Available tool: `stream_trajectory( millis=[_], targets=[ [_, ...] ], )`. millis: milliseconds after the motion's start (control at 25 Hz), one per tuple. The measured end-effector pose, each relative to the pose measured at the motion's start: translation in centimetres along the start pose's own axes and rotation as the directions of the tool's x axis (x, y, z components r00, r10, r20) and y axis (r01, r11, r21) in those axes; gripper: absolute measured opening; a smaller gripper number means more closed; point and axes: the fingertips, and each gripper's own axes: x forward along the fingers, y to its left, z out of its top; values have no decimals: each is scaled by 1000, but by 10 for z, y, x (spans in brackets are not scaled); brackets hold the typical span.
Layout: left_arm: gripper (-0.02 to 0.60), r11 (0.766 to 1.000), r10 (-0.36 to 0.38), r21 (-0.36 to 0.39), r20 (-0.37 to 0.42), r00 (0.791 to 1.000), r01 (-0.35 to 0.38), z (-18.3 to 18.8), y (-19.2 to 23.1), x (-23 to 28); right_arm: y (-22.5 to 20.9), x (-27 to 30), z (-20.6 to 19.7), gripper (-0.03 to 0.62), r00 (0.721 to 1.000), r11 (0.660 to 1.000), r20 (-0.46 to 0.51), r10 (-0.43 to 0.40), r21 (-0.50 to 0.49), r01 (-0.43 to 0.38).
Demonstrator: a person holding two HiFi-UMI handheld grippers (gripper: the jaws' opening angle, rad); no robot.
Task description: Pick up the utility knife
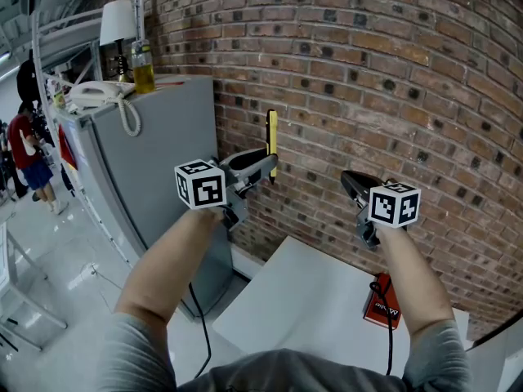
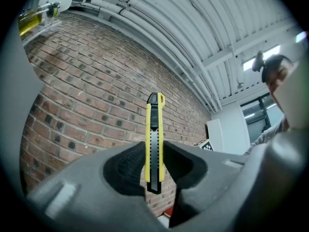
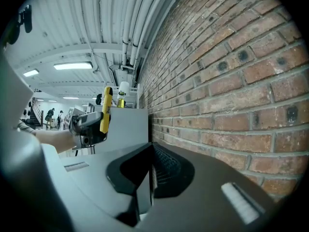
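Our left gripper (image 2: 154, 167) has its jaws partly closed, pressing from both sides on the lower part of the utility knife (image 2: 154, 139). The yellow and black knife stands upright, its long axis vertical. Most of its length rises above the jaws and a short black end shows below them. We cannot tell which end carries the blade. The knife is held in the air in front of the brick wall (image 1: 392, 96), beside a grey cabinet (image 1: 163, 153) and above a white table (image 1: 319, 300). Our right gripper (image 3: 149, 174) is level, jaws closed together with nothing between them.
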Motion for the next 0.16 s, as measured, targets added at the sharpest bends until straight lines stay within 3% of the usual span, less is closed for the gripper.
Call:
stream_trajectory(
  millis=[160],
  targets=[
    [117, 1000, -5, 1, 3, 1000, 5, 2, 0, -2, 3, 3, 1, 8, 1000, 1000, 1, 1, 3, -1]
  ],
)
